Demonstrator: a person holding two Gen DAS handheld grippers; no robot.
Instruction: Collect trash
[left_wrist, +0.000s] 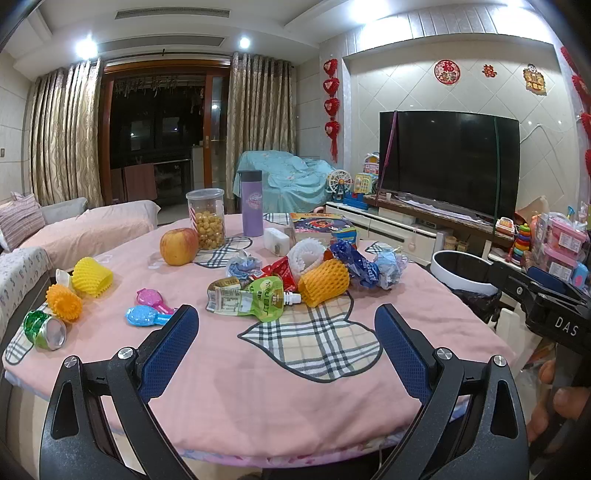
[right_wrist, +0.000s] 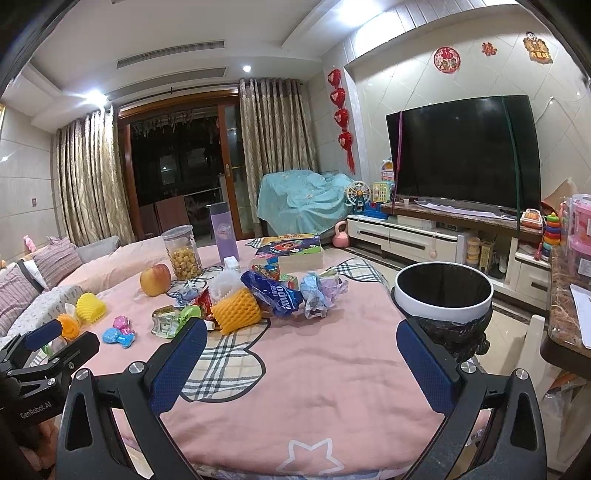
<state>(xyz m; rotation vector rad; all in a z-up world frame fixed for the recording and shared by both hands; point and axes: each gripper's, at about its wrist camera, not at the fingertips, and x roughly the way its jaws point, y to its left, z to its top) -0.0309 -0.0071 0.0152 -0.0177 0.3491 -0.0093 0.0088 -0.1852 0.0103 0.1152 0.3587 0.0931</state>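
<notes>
Both the left gripper (left_wrist: 286, 325) and right gripper (right_wrist: 301, 341) hover spread wide and empty, facing the wrappers (right_wrist: 273, 295) beside the bin (right_wrist: 443, 295).

Apple (left_wrist: 178, 246) beside popcorn jar (left_wrist: 206, 218) on pink-clothed bench (left_wrist: 258, 387); purple flask (left_wrist: 252, 203) behind; picture book (left_wrist: 320, 224) far side; dark TV (left_wrist: 448, 162) on white cabinet (right_wrist: 413, 234).

At frame centre you see a trash pile (left_wrist: 314, 273): orange foam net (left_wrist: 324, 282), green pouch (left_wrist: 247, 299) lying flat, blue wrapper (left_wrist: 356, 264), crumpled paper (left_wrist: 389, 267). A black-lined bin (right_wrist: 443, 295) stands at right.
</notes>
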